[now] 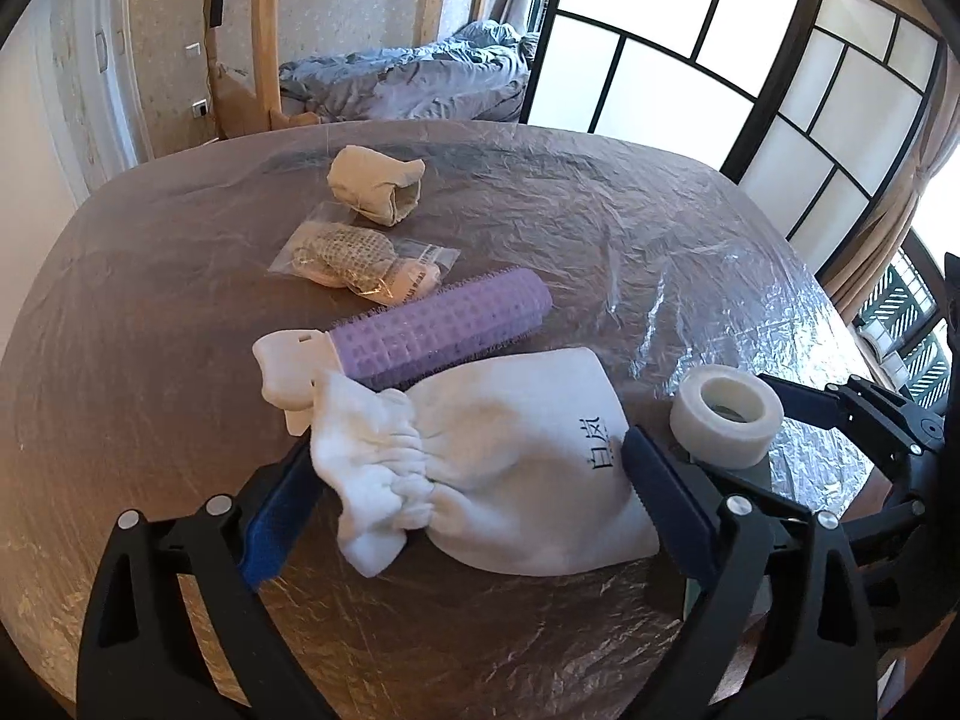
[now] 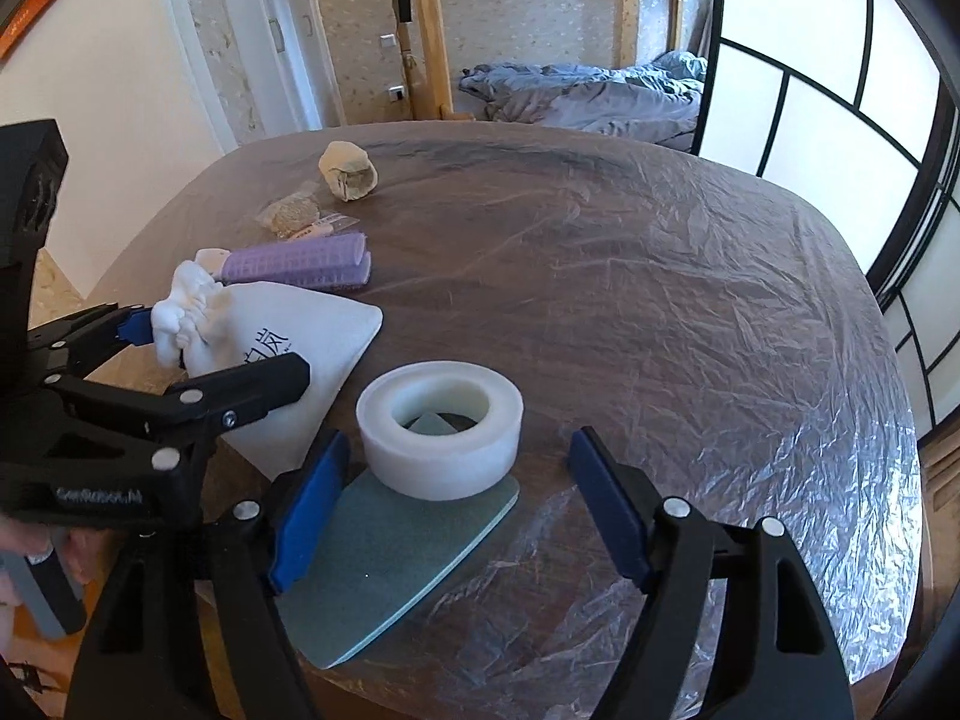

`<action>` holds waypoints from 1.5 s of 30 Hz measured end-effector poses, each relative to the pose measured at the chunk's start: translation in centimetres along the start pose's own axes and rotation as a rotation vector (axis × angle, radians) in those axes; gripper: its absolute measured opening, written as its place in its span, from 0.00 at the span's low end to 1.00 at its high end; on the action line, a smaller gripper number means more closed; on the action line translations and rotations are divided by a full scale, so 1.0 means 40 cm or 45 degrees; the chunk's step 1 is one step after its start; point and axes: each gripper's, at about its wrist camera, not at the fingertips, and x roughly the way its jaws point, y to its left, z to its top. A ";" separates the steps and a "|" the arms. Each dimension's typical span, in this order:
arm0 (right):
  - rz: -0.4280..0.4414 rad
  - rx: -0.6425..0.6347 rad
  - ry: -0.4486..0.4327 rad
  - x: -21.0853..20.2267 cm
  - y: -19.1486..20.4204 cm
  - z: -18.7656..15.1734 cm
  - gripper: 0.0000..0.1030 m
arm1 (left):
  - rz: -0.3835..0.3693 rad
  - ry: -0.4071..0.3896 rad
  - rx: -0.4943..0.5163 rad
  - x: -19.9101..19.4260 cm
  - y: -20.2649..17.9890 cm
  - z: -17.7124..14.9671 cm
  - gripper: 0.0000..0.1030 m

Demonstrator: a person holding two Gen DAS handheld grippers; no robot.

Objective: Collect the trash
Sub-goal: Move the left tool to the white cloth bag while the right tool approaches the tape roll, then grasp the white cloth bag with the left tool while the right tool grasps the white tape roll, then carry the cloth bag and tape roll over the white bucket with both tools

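Observation:
A white drawstring pouch (image 1: 510, 468) with black characters lies on the film-covered table (image 1: 660, 252). My left gripper (image 1: 465, 450) straddles it with its jaws wide; the blue pads sit at the pouch's gathered neck and at its far side, and it is open. A white tape roll (image 2: 441, 438) stands on a grey-green sheet (image 2: 384, 570). My right gripper (image 2: 459, 441) is open around the roll's near side, its pads apart from it. In the right wrist view the left gripper (image 2: 216, 342) lies across the pouch (image 2: 336, 330).
Behind the pouch lie a purple roller with a white handle (image 1: 438, 330), a clear bag holding a mesh item (image 1: 360, 264) and a beige rolled cloth (image 1: 378, 186). The table's near edge is close under both grippers. A bed (image 1: 408, 84) and sliding screens stand beyond.

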 end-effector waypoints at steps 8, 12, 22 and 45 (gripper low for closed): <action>-0.008 -0.018 -0.024 -0.016 -0.013 0.015 0.57 | 0.019 -0.028 0.010 -0.009 0.015 0.001 0.70; -0.024 -0.026 -0.032 -0.014 -0.003 0.020 0.49 | 0.000 -0.036 -0.017 -0.016 0.021 -0.002 0.62; 0.010 0.030 -0.105 -0.072 -0.009 0.023 0.49 | -0.064 -0.095 -0.094 -0.077 0.029 -0.014 0.55; 0.007 0.085 -0.099 -0.112 0.028 -0.014 0.49 | -0.009 -0.126 -0.121 -0.129 0.001 -0.059 0.55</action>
